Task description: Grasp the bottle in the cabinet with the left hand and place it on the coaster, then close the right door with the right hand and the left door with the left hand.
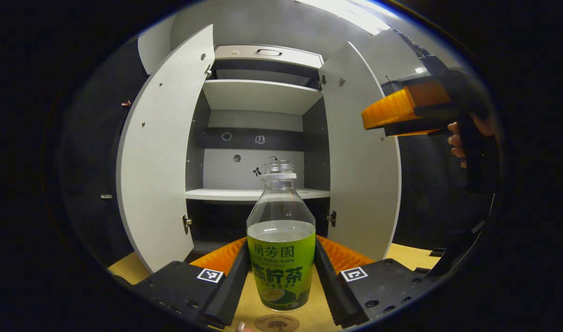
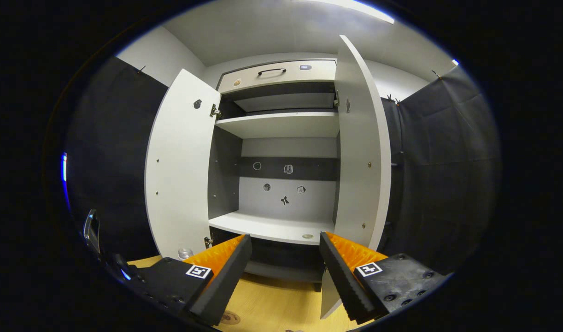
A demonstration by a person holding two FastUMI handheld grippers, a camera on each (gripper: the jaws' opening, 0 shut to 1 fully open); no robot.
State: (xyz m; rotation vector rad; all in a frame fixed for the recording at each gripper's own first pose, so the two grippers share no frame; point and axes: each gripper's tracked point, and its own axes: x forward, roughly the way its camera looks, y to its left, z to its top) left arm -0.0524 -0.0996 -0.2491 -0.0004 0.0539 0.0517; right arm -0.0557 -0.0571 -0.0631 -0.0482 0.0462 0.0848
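My left tool [image 1: 281,281] is clamped on the bottle [image 1: 281,240], coaster [image 1: 277,323] just under it; it's uncapped, so any tilt spills. Right tool [image 2: 285,272] is spread wide, holding nothing, right door [image 2: 362,157] just ahead.

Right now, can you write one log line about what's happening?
left gripper shut on bottle | coaster just below bottle | right gripper open, idle | both cabinet doors open
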